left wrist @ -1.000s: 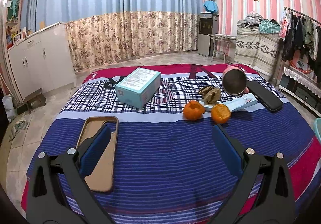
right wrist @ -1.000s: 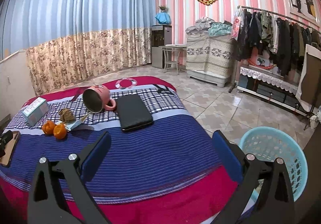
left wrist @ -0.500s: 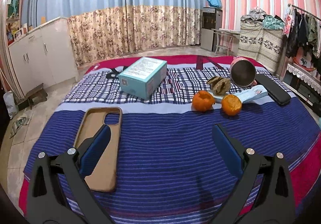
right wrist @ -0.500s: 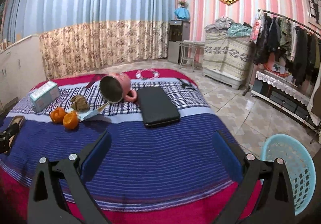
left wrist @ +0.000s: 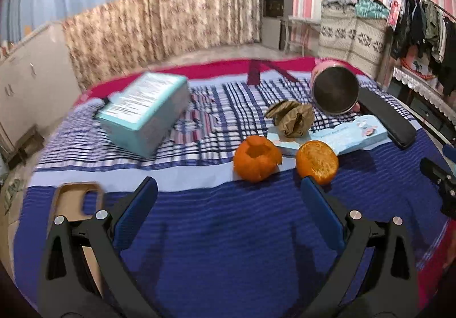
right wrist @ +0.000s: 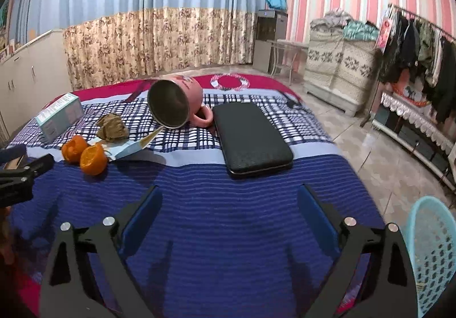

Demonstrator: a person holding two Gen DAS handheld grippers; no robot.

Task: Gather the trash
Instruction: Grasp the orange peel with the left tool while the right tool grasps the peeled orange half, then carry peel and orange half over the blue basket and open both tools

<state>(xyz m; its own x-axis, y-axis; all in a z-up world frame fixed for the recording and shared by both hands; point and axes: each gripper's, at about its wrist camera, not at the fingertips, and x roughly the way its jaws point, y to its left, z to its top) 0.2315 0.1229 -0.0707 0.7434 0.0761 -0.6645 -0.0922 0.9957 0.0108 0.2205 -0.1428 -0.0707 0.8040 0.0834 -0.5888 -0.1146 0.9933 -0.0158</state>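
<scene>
The left gripper [left wrist: 226, 198] is held with its blue-padded fingers [left wrist: 136, 211] spread wide and nothing between them, above the dark blue striped part of the bedspread [left wrist: 228, 232]. Just beyond the fingertips, two orange peels are seen: a hollowed one [left wrist: 256, 158] slightly left of centre and a second one [left wrist: 317, 161] close to the right fingertip. Behind them a crumpled brown paper [left wrist: 292, 118] rests on the near end of a flat light-blue packet [left wrist: 347, 137]. Further right a pink mug [left wrist: 335, 91] lies on its side with its mouth turned toward the camera, and a black case [left wrist: 387, 118] is laid beside it. To the far left a teal box [left wrist: 145, 113] sits on the checked cloth, blurred. A tan phone case [left wrist: 75, 201] lies at the near left, partly hidden by the left finger.

The right gripper [right wrist: 228, 205] is likewise spread apart and empty, over the blue stripes nearer the right side of the bed. The black case is found just beyond it, with the mug to its left. The peels, paper and packet are grouped at the far left, well apart from these fingers. A light-blue plastic basket [right wrist: 433, 249] stands on the floor at the near right, beside the bed. The tip of the left gripper is seen at the left edge of the right wrist view.
</scene>
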